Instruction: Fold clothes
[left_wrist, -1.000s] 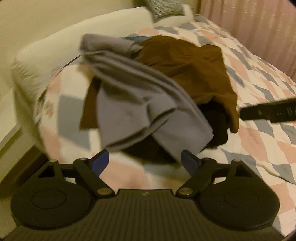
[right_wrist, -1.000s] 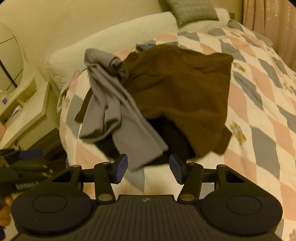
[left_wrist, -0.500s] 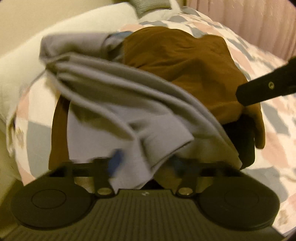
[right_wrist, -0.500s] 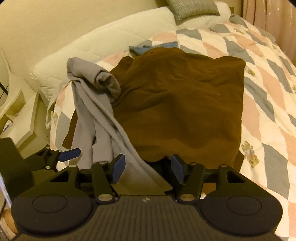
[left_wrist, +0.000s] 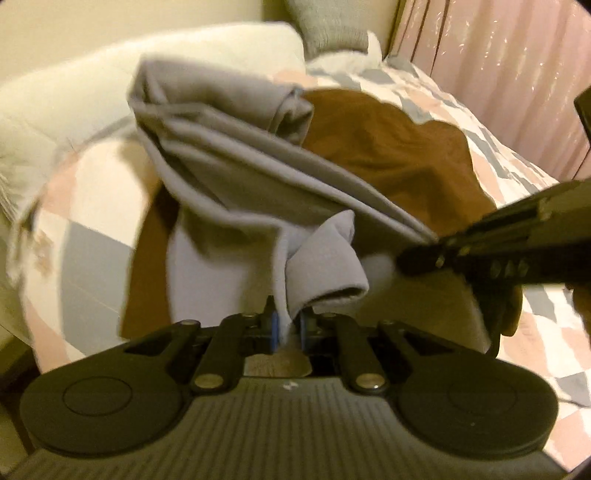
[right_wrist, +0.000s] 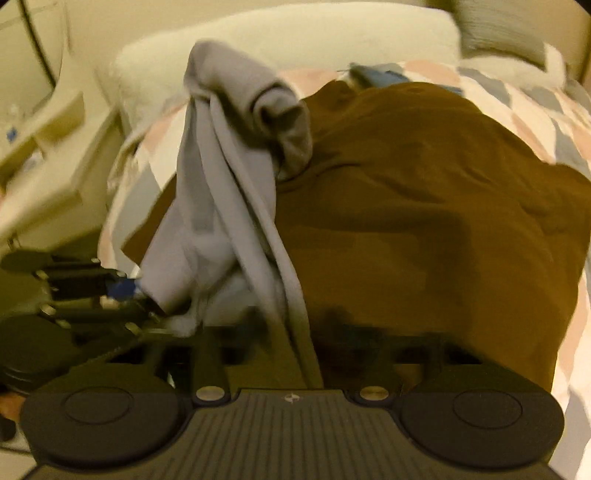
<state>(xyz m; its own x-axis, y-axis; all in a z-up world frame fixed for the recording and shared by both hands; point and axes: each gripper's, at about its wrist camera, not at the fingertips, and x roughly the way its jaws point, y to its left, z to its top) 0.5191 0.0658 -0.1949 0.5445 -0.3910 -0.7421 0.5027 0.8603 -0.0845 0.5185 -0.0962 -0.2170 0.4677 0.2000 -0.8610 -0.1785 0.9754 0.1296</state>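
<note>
The grey garment (left_wrist: 236, 192) lay bunched in long folds on the bed (left_wrist: 85, 258), draped over the near left part of a brown garment (left_wrist: 399, 155) that spread flat across the patchwork quilt. Its long axis ran from a rolled end up by the white pillow (left_wrist: 92, 96) down toward the two claws at the near edge of the bed. The left claw (left_wrist: 287, 328) was closing, its blue pads nearly together and pressing a hanging corner of grey cloth between them, so it already had hold of that near end. The right claw (right_wrist: 314, 354) was badly blurred in its own view; judging by the narrow strip of grey fabric running straight down into it, it had shut on a neighbouring edge of the same garment, and in the left view its dark fingers (left_wrist: 424, 254) met the grey folds just to the right of the left claw's corner. What the coming move seemed to turn on was this: both grips sat side by side at the near end, the bulk of the grey garment stretched away and up from them toward the pillow, and the left hand was the nearer to the loose hanging corner. Lifting and drawing the two ends apart would probably open the cloth out along that axis, clear of the brown garment beneath.
</note>
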